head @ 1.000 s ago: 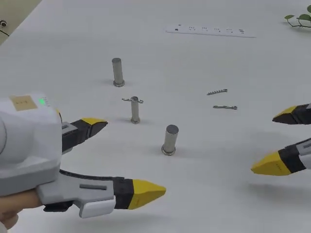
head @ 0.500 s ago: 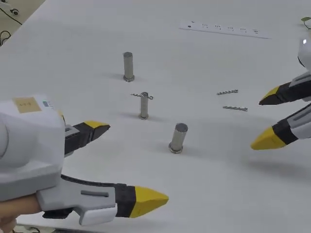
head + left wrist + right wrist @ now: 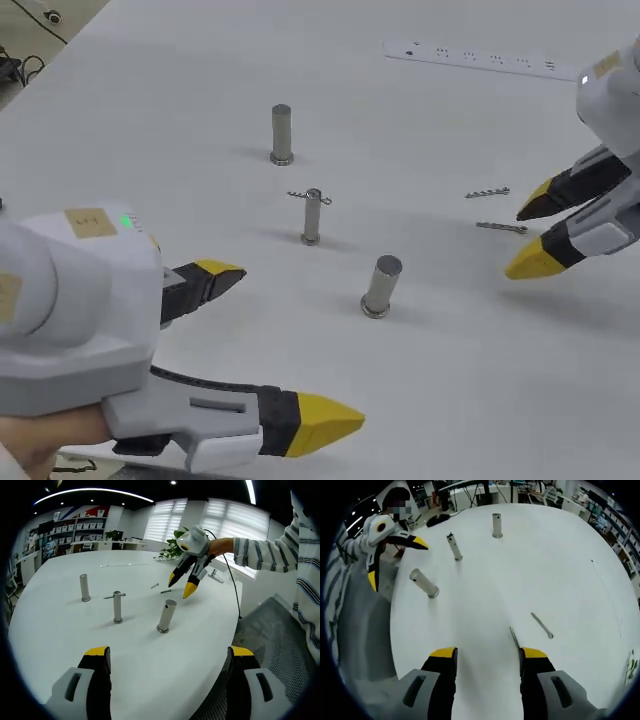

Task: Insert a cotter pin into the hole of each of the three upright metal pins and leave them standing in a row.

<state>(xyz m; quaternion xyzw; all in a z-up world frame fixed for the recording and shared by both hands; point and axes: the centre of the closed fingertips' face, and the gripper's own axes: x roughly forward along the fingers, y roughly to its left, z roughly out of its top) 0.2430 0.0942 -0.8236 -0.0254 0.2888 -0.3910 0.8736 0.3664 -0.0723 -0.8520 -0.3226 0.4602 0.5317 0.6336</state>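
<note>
Three upright metal pins stand in a diagonal row on the white table: far pin (image 3: 281, 134), middle pin (image 3: 312, 216) with a cotter pin (image 3: 309, 196) through its top, near pin (image 3: 381, 286). Two loose cotter pins (image 3: 487, 192) (image 3: 501, 227) lie to the right. My right gripper (image 3: 529, 237) hovers open just right of the nearer loose cotter pin (image 3: 514, 637), which lies by its right jaw. My left gripper (image 3: 285, 350) is open at the lower left, holding nothing; the three pins (image 3: 117, 607) stand ahead of it.
A white power strip (image 3: 480, 60) lies at the table's far edge. A person's striped sleeve (image 3: 270, 555) holds the right gripper (image 3: 187, 575). Cables (image 3: 20, 60) hang beyond the table's far-left corner. Office shelves and desks stand behind.
My right gripper has moved up and in toward the loose cotter pins. The head camera has shifted, so the scene sits further right. The left gripper stays open.
</note>
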